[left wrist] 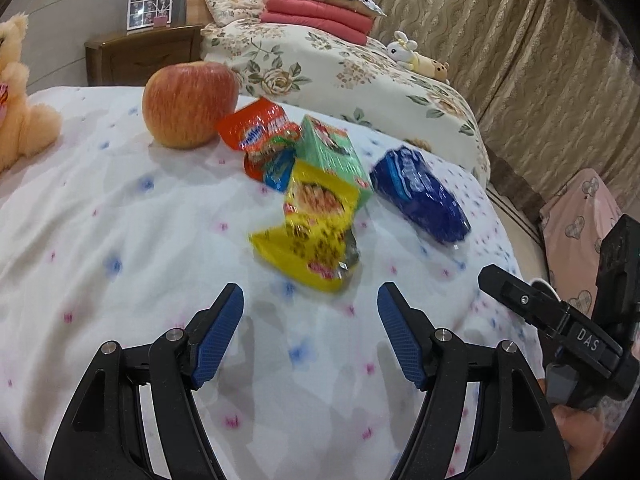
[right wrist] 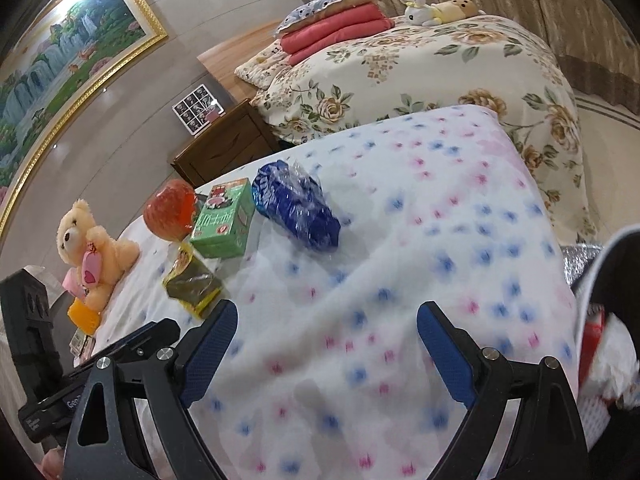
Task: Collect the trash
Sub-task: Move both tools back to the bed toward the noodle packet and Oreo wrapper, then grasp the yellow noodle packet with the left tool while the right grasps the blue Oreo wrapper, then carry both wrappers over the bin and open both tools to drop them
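Both hand-held grippers, left (left wrist: 310,300) and right (right wrist: 326,320), hang released and empty over the bed (left wrist: 100,240), short of yellow wrapper (left wrist: 316,228) and blue wrapper (right wrist: 298,204).

An apple (left wrist: 190,105) and teddy bear (right wrist: 94,249) sit on the flowered bedspread (right wrist: 420,240)

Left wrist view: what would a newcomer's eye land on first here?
A bright cluster of wrappers in the middle of the flowered bedspread: a yellow packet nearest the open left gripper, with an orange packet, a green box and a blue bag behind and beside it. A big red apple stands at the far left of the pile, touching the orange packet. A plush bear sits at the left edge.
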Demonstrator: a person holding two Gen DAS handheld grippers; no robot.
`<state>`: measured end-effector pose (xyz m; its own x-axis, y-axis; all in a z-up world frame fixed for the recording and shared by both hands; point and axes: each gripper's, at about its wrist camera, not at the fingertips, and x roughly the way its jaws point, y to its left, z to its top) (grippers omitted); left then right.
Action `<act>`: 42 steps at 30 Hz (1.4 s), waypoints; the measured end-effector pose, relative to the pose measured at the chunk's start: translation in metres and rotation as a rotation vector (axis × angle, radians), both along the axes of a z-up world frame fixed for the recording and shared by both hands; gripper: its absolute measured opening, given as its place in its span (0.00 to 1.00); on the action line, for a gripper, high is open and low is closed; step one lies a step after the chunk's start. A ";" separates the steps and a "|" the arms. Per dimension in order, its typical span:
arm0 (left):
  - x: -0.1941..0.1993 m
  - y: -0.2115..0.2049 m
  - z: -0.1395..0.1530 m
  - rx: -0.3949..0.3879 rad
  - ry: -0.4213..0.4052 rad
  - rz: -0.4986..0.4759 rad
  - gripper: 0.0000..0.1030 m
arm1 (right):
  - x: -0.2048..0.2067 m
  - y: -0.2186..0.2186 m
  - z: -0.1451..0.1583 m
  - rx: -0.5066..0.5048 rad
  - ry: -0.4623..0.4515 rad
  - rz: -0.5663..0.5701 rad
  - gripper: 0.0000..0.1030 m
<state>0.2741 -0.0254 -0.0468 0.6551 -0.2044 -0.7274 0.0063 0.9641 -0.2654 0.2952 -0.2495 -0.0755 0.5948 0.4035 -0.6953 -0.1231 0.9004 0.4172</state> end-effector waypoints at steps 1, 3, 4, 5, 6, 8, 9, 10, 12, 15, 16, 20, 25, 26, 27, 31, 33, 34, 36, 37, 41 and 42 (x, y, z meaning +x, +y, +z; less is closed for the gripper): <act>0.004 0.001 0.000 -0.001 0.000 0.005 0.69 | 0.004 0.001 -0.001 0.000 0.001 0.000 0.90; 0.010 0.004 -0.001 0.001 0.001 0.013 0.69 | 0.014 0.002 -0.001 -0.002 0.002 0.004 0.90; 0.013 0.004 -0.002 0.005 0.000 0.019 0.69 | 0.019 0.004 -0.002 -0.006 0.000 0.009 0.90; 0.016 0.005 -0.002 0.016 0.000 0.025 0.69 | 0.024 0.006 -0.002 -0.010 -0.001 0.014 0.90; 0.018 0.005 -0.003 0.025 0.001 0.029 0.69 | 0.027 0.008 -0.002 -0.013 -0.002 0.018 0.90; 0.021 0.006 -0.004 0.034 0.000 0.035 0.69 | 0.036 0.012 -0.003 -0.023 -0.002 0.025 0.90; 0.023 0.007 -0.005 0.034 0.001 0.037 0.69 | 0.039 0.014 -0.003 -0.025 -0.002 0.029 0.90; 0.024 0.007 -0.007 0.032 0.006 0.037 0.69 | 0.043 0.017 -0.004 -0.025 -0.005 0.035 0.90; 0.027 0.006 -0.008 0.034 0.012 0.038 0.68 | 0.050 0.021 -0.004 -0.024 -0.009 0.043 0.90; 0.029 0.006 -0.009 0.030 0.009 0.023 0.49 | 0.057 0.028 -0.005 -0.052 -0.012 0.047 0.85; 0.030 0.005 -0.011 0.028 0.014 0.018 0.40 | 0.058 0.029 -0.006 -0.060 -0.008 0.050 0.80; 0.029 0.005 -0.011 0.004 0.012 0.001 0.14 | 0.056 0.029 -0.009 -0.075 0.002 0.038 0.36; 0.020 0.004 -0.009 -0.010 0.003 -0.010 0.04 | 0.043 0.022 -0.005 -0.061 -0.006 0.025 0.30; 0.017 0.004 -0.009 -0.010 0.000 -0.013 0.04 | 0.038 0.020 -0.004 -0.057 -0.008 0.024 0.30; 0.015 0.003 -0.008 -0.011 -0.002 -0.015 0.04 | 0.032 0.018 -0.004 -0.054 -0.010 0.021 0.28; 0.001 -0.005 -0.006 -0.018 -0.011 -0.035 0.02 | 0.013 0.009 0.001 -0.033 -0.020 0.001 0.28; -0.006 -0.009 -0.005 -0.017 -0.017 -0.049 0.01 | 0.002 0.003 0.004 -0.015 -0.025 -0.012 0.28; -0.010 -0.012 -0.004 -0.018 -0.019 -0.058 0.01 | -0.003 0.001 0.005 -0.010 -0.028 -0.017 0.28; -0.016 -0.017 -0.003 -0.022 -0.023 -0.074 0.01 | -0.015 -0.004 0.008 0.001 -0.033 -0.027 0.27; -0.019 -0.020 -0.001 -0.022 -0.029 -0.084 0.01 | -0.019 -0.006 0.010 0.004 -0.035 -0.031 0.27; -0.028 -0.029 0.004 -0.029 -0.048 -0.104 0.01 | -0.038 -0.016 0.015 0.017 -0.045 -0.048 0.27; -0.030 -0.031 0.006 -0.031 -0.052 -0.110 0.01 | -0.044 -0.020 0.017 0.020 -0.049 -0.056 0.27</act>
<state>0.2444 -0.0568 -0.0411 0.6640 -0.2988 -0.6854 0.1257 0.9482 -0.2917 0.2513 -0.2694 -0.0586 0.6497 0.3824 -0.6570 -0.0934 0.8979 0.4303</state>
